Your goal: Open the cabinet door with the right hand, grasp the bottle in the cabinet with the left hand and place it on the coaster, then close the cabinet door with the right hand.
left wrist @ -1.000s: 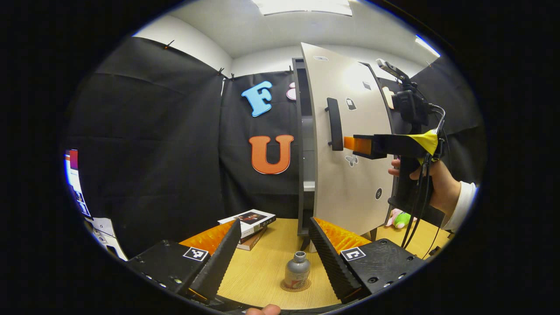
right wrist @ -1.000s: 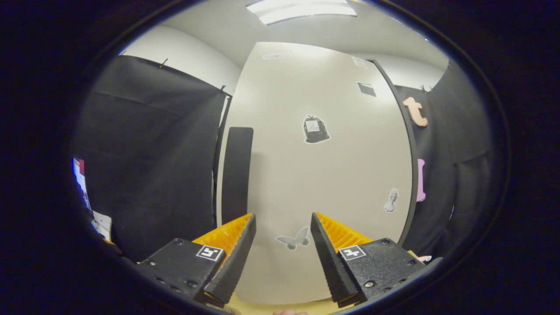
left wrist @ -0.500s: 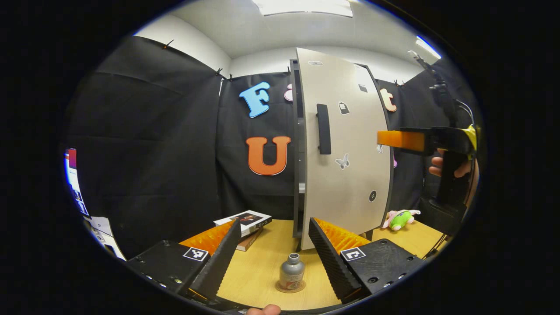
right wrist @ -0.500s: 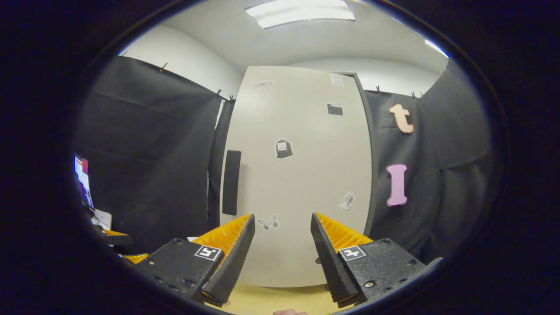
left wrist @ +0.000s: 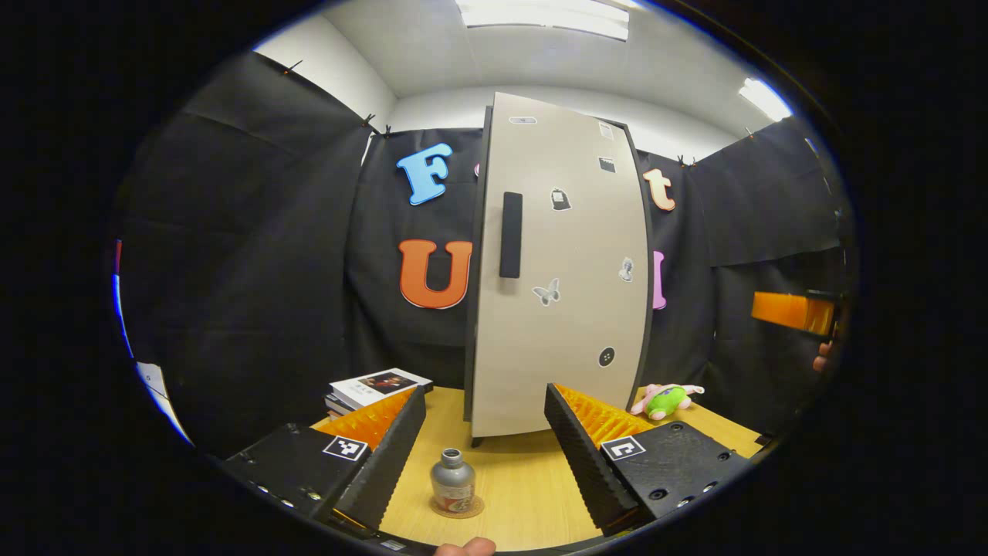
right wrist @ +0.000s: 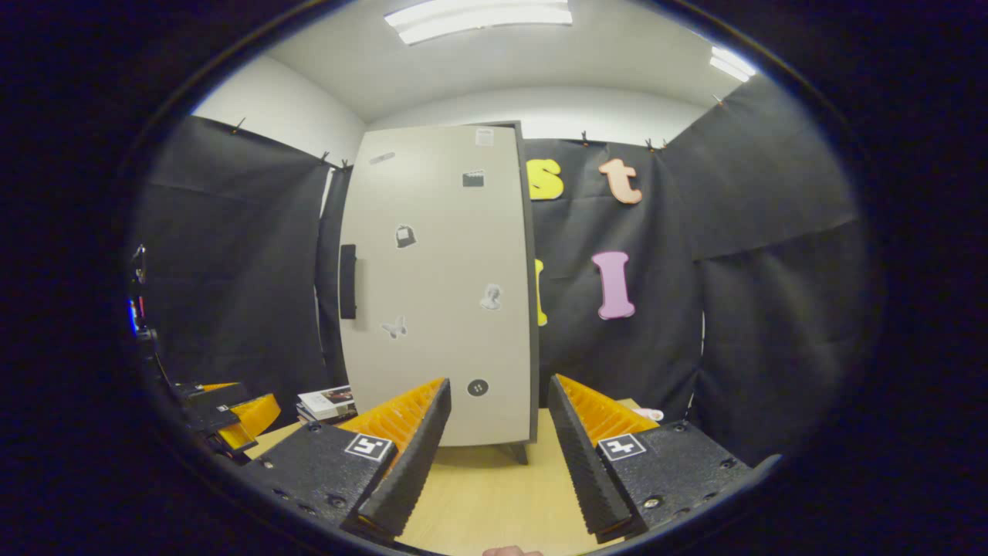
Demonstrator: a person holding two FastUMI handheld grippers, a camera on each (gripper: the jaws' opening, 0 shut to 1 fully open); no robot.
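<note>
Wooden table [left wrist: 525, 479], bottle [left wrist: 452, 482] on coaster [left wrist: 468, 510] (upright)

A small silver bottle [left wrist: 452, 481] stands upright on a round coaster [left wrist: 457, 507], in front of the cabinet. The tall beige cabinet door [left wrist: 560, 270] with a black handle [left wrist: 510, 235] is shut.

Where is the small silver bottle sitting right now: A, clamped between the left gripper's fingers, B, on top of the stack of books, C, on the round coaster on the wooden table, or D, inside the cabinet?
C: in the left gripper view the silver bottle stands upright on the coaster on the table, in front of the closed cabinet door.
</note>
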